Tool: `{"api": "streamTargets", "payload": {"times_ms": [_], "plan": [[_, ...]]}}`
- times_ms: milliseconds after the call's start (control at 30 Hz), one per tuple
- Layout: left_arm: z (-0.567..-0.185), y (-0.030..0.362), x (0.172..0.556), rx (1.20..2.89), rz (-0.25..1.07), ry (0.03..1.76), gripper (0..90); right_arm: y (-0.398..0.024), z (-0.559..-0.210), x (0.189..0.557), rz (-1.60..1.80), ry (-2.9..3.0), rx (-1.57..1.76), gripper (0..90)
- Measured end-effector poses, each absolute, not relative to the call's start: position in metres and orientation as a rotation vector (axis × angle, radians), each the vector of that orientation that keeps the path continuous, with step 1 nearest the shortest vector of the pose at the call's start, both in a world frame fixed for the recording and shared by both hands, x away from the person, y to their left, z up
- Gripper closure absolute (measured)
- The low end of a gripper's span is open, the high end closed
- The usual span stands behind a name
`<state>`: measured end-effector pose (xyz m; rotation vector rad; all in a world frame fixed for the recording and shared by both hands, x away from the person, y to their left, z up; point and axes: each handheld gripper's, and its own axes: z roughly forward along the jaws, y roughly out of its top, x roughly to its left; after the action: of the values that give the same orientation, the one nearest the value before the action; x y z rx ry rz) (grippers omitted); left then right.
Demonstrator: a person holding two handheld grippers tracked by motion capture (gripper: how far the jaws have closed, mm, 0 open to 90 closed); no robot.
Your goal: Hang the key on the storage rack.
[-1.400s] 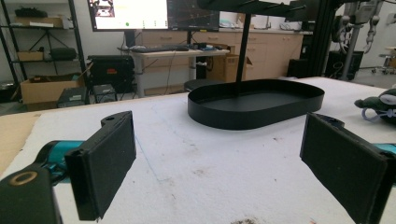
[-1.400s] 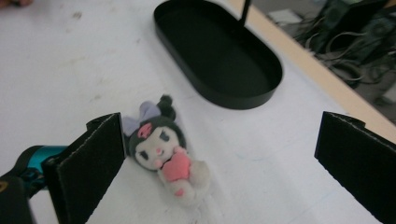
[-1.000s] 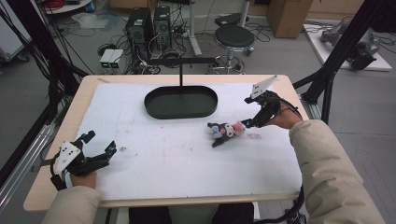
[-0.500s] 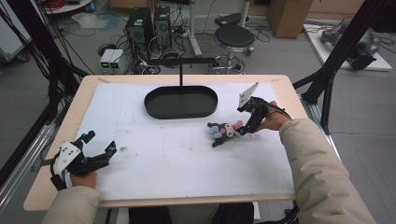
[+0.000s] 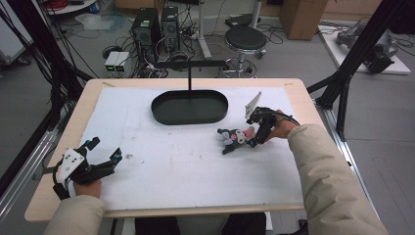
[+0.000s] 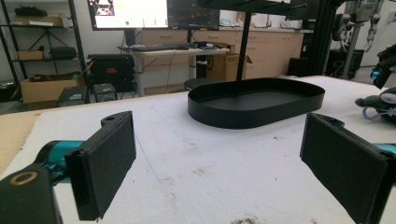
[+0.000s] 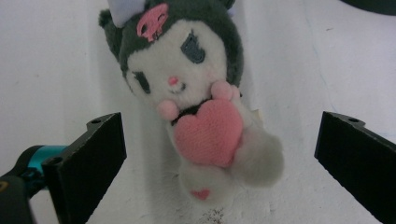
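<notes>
Since a second ago the right gripper point(image 5: 254, 133) has come down and forward onto the plush toy point(image 5: 234, 138), which lies on the white table cover point(image 5: 186, 166) just in front of the black tray point(image 5: 190, 106). Its jaws stand wide apart on either side of the toy's body, not touching it. The left gripper point(image 5: 100, 157) rests near the table's left front corner, jaws apart and holding nothing. Closing too high could pinch only the soft pink heart point(image 7: 210, 133), so the toy might slip or swing loose when lifted.
</notes>
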<state>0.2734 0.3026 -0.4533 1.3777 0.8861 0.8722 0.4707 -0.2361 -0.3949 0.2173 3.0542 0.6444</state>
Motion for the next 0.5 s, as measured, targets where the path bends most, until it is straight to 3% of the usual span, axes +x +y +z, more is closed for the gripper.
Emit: {"api": "streamTargets", "payload": {"times_ms": [67,133,267,300,500], "plan": [[-0.4533,0.3029,0.2734,1.378,0.872,0.885,10.9,-0.2351,-0.3965,0.4715,0.626,3.059,0.190,6.1],[-0.4532,0.3028,0.2733,1.380,0.872,0.886,10.9,-0.2337,-0.3978,0.4714,0.593,3.070,0.198,17.3],[-0.4533,0.3028,0.2734,1.379,0.872,0.885,10.9,-0.2317,-0.4012,0.4726,0.546,3.077,0.202,27.8],[-0.4533,0.3028,0.2733,1.379,0.872,0.885,10.9,-0.2308,-0.4031,0.4739,0.514,3.081,0.197,39.2],[-0.4533,0.3029,0.2734,1.378,0.871,0.886,10.9,-0.2299,-0.4010,0.4730,0.498,3.095,0.188,50.1]]}}
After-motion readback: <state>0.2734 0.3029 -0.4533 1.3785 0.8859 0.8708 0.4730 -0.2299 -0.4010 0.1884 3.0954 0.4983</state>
